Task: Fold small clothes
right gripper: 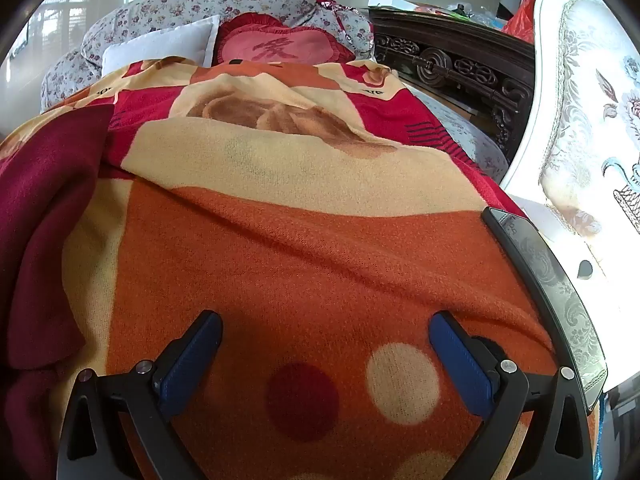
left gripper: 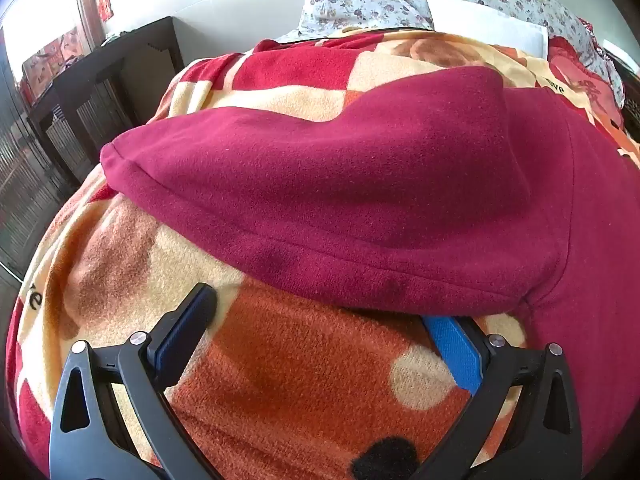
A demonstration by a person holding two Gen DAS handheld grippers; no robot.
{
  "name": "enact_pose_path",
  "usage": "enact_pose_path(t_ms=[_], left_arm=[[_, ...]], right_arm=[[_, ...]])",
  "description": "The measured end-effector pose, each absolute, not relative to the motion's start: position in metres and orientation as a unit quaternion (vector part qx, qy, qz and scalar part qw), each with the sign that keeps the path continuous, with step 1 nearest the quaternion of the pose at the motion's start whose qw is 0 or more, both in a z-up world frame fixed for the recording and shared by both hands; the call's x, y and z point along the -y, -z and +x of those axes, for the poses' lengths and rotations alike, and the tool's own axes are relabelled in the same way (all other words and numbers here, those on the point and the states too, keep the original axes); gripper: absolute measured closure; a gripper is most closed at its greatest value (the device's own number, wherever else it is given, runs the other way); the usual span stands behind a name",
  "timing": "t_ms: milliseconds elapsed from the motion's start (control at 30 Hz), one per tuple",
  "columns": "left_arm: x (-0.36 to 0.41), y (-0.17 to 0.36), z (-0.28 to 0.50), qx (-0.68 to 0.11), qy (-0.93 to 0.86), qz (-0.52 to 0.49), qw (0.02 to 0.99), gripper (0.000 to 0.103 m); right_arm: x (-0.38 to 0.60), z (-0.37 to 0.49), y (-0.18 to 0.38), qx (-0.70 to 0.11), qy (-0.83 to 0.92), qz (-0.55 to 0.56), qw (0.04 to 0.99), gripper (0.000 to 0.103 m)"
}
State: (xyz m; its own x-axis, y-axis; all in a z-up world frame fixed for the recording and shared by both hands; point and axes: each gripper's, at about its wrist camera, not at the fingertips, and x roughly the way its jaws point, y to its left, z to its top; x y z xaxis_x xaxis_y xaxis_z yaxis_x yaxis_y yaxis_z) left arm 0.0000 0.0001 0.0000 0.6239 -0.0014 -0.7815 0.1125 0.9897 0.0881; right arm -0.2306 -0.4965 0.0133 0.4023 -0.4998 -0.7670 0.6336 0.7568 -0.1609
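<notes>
Blanket [left gripper: 304, 380] in orange, cream and red covered the bed, and on it lay a dark red garment [left gripper: 360, 184], spread across the middle of the left wrist view from 9 o'clock to 3 o'clock. Its stitched hem ran along the near edge, and one fold lay doubled over the rest. The left gripper [left gripper: 320, 312] was spread wide and held nothing; its left finger rested over bare blanket, while the tip of its right finger [left gripper: 452, 340] was tucked just under the hem at about 5 o'clock.

The right gripper [right gripper: 326, 332] was likewise spread wide and empty, low over the orange part of the blanket [right gripper: 320, 264] beside a red dot and a cream dot. In that view the garment [right gripper: 44, 216] showed at 9 o'clock, well apart from the fingers. A phone [right gripper: 556, 292] lay at the blanket's edge at 3 o'clock. At 12 o'clock sat a white pillow [right gripper: 168, 46], a red cushion [right gripper: 276, 50] and floral bedding [right gripper: 192, 0], with a carved dark headboard [right gripper: 452, 66] toward 1 o'clock.
</notes>
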Motion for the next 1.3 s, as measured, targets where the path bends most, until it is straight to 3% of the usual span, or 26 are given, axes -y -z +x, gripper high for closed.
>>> enact_pose_path(t_ms=[1000, 1300], left_arm=[[-0.004, 0.000, 0.002, -0.437, 0.031, 0.064, 0.896, 0.001], [0.007, -0.026, -0.040, -0.424, 0.058, 0.078, 0.900, 0.001]], right_arm=[[0.498, -0.233, -0.014, -0.428, 0.339, 0.079, 0.834, 0.000], [0.501, -0.231, -0.012, -0.428, 0.340, 0.079, 0.834, 0.000]])
